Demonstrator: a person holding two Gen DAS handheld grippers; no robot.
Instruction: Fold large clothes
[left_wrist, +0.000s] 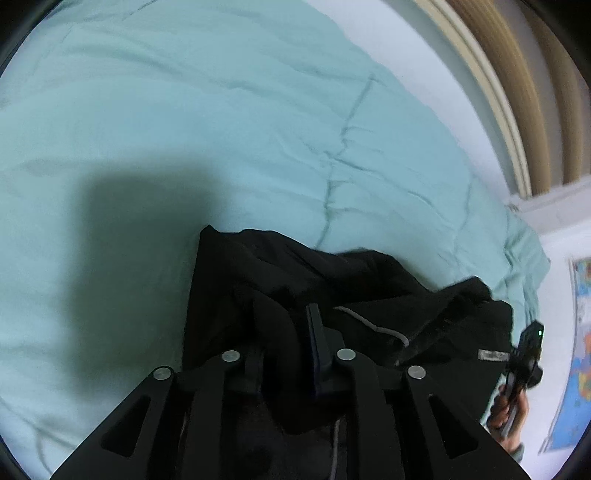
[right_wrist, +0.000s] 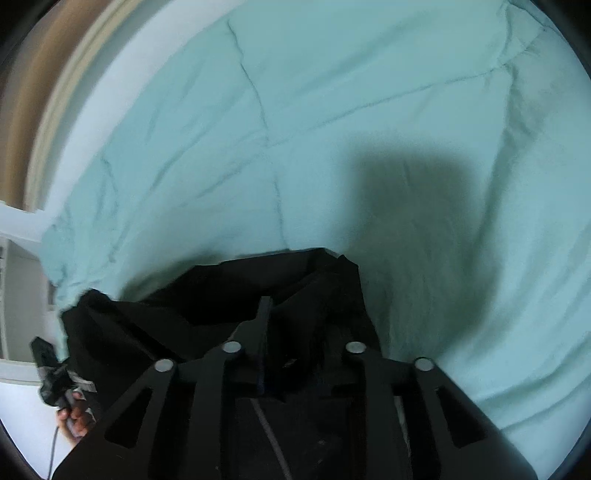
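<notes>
The black garment (left_wrist: 332, 280) hangs bunched above the bed, held up off the pale green quilt (left_wrist: 184, 110) and throwing a dark shadow on it. The left hand-held gripper (left_wrist: 291, 354) is pinching a fold of the cloth, fabric wrapped over its fingers. The right hand-held gripper (right_wrist: 295, 343) pinches the other end likewise. A wooden headboard (left_wrist: 517, 92) curves beyond the quilt, a colourful poster (left_wrist: 580, 350) off to the side.

A black garment (left_wrist: 332, 295) with a grey drawcord (left_wrist: 373, 325) bunches around the black left gripper (left_wrist: 291, 354), pale teal quilted bedding (left_wrist: 221, 110) beyond it.
</notes>
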